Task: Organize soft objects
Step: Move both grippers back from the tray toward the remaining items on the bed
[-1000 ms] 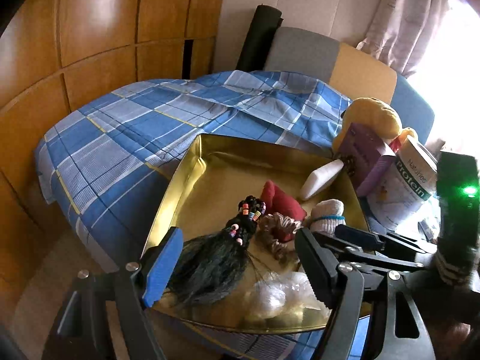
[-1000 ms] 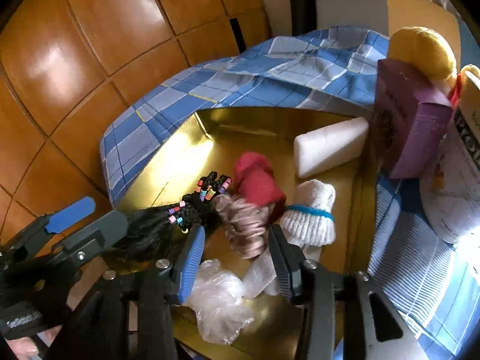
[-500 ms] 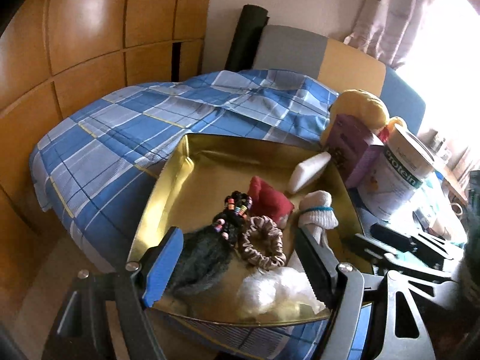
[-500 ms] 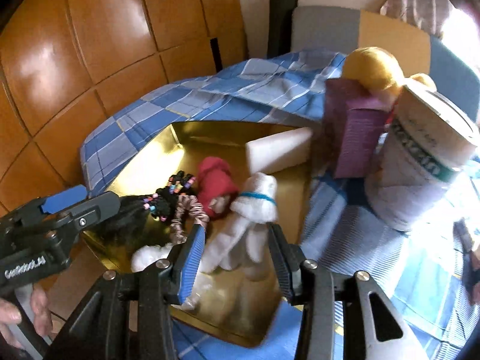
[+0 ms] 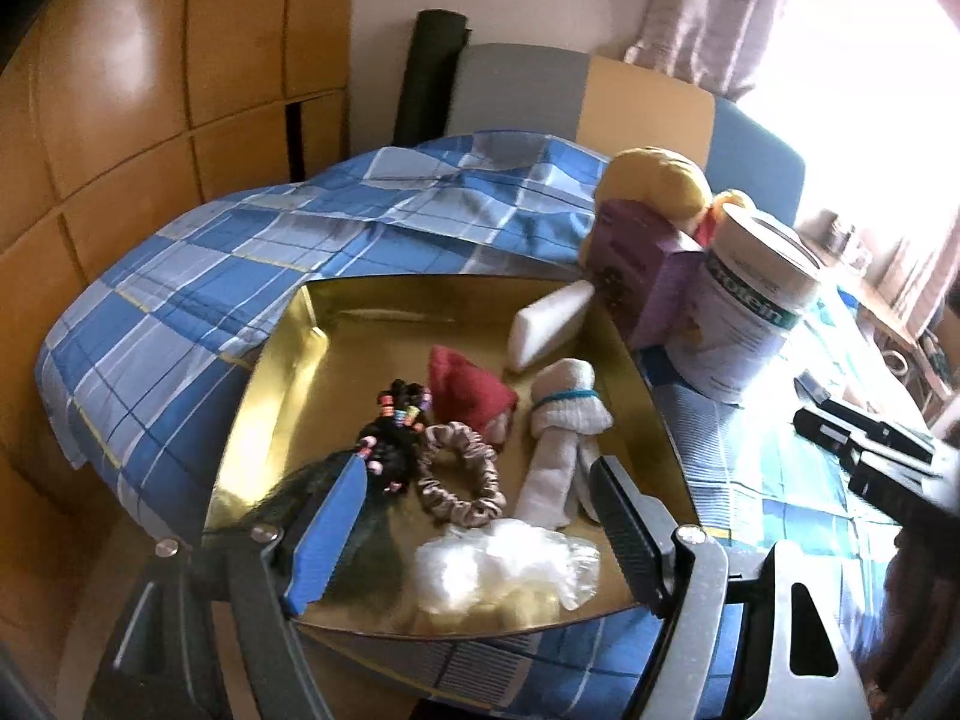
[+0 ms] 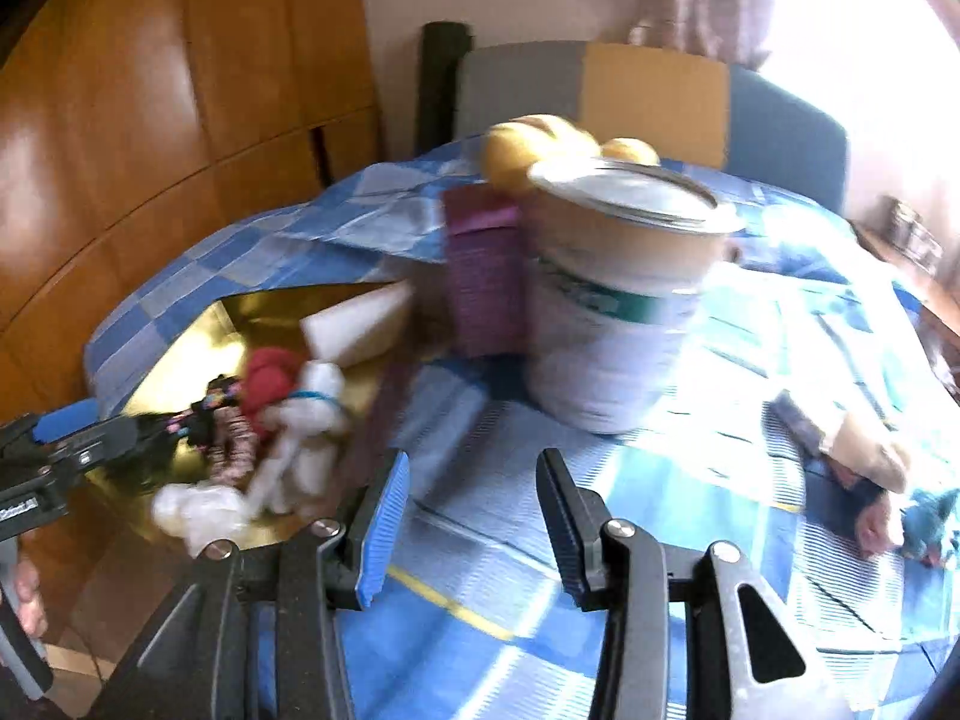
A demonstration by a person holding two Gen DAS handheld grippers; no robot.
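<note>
- Tray is holding the scrunchie, sock and hairpiece.
- Left gripper is gaping wide, empty.
- Right gripper is sitting narrower, empty.
- Toys at its 3 o'clock are waiting.

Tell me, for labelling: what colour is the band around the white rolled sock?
Teal-blue band on the white rolled sock; clearest in the left wrist view.

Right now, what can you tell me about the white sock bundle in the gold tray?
The white sock bundle looks like soft ribbed knit, rolled into a rounded head cinched by a blue elastic band, with two loose ends trailing toward the camera. It lies flat on the gold tray, near its right wall, between the white foam block and the crumpled clear plastic. Neither gripper touches it.
</note>
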